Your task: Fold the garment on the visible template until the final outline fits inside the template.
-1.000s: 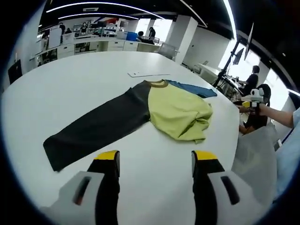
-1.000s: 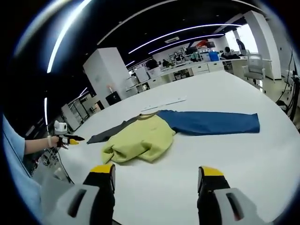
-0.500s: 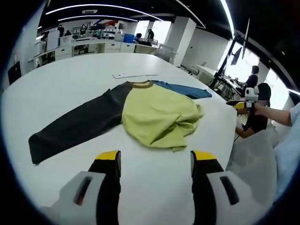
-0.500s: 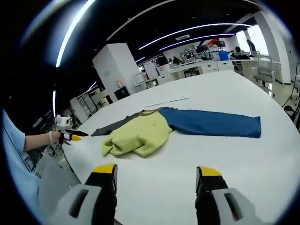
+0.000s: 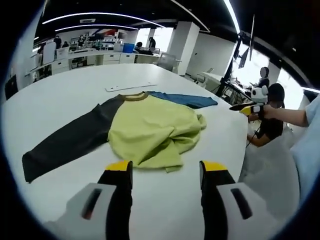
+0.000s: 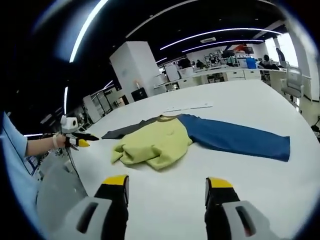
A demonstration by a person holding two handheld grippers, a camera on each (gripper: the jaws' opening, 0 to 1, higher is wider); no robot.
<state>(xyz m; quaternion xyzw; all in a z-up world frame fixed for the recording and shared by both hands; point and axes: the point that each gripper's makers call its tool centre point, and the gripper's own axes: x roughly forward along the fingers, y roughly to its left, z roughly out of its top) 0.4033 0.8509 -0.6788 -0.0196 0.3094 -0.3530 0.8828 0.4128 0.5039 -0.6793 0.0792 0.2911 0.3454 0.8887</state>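
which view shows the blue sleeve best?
Right gripper view: the blue sleeve lies full length across the white table, unobstructed from shoulder to cuff. In the left gripper view the sleeve is a foreshortened strip behind the yellow-green body.

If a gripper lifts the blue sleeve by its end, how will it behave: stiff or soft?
Probably soft and floppy: the blue sleeve lies flat on the white table, and the yellow body already bunches in folds. It looks light and would likely drag the shirt along. Both grippers' jaws stand open, holding nothing.
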